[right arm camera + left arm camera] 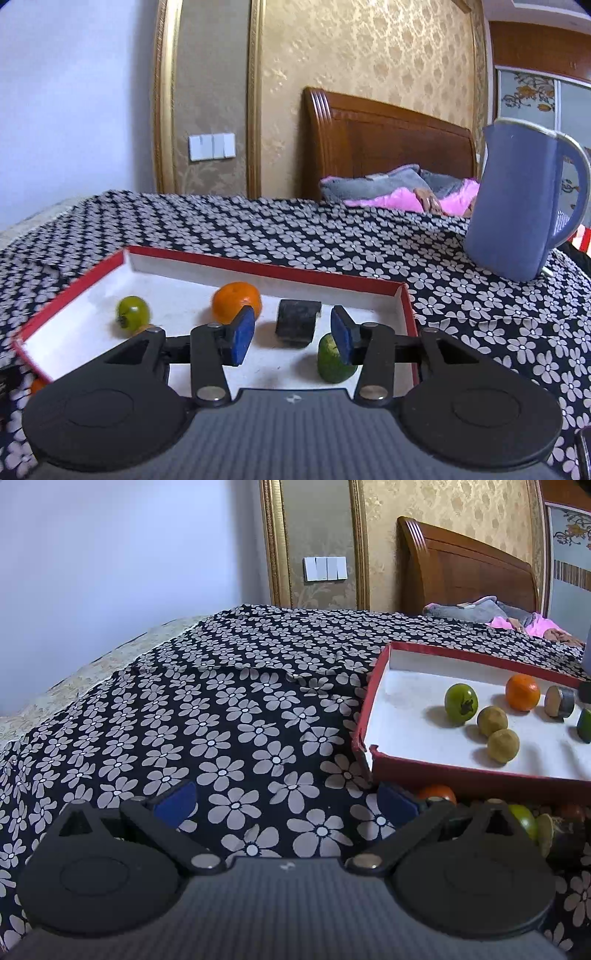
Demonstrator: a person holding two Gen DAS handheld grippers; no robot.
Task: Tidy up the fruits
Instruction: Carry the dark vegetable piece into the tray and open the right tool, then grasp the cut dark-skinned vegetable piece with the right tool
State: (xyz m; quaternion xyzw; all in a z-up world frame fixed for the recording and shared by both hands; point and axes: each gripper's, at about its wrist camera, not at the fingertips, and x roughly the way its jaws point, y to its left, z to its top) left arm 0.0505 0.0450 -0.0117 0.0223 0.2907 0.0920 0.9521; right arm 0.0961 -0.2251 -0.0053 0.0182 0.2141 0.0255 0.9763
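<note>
A red box with a white inside point(380, 686) point(74, 284) lies on the flowered cloth. In it are a green round fruit point(461, 703) point(132, 314), an orange point(522, 692) point(231, 301), two yellowish fruits point(492, 720), a dark cut piece point(559, 700) point(298, 323) and a green fruit point(330, 360). My left gripper point(286, 806) is open and empty, low over the cloth left of the box. My right gripper point(291, 338) is open over the box, its right finger beside the green fruit. Loose fruits point(437, 794) lie in front of the box.
A blue jug point(524, 206) stands on the cloth to the right behind the box. Grey and pink bedding point(388, 188) and a wooden headboard point(388, 147) lie at the back. The flowered cloth point(221, 720) spreads to the left.
</note>
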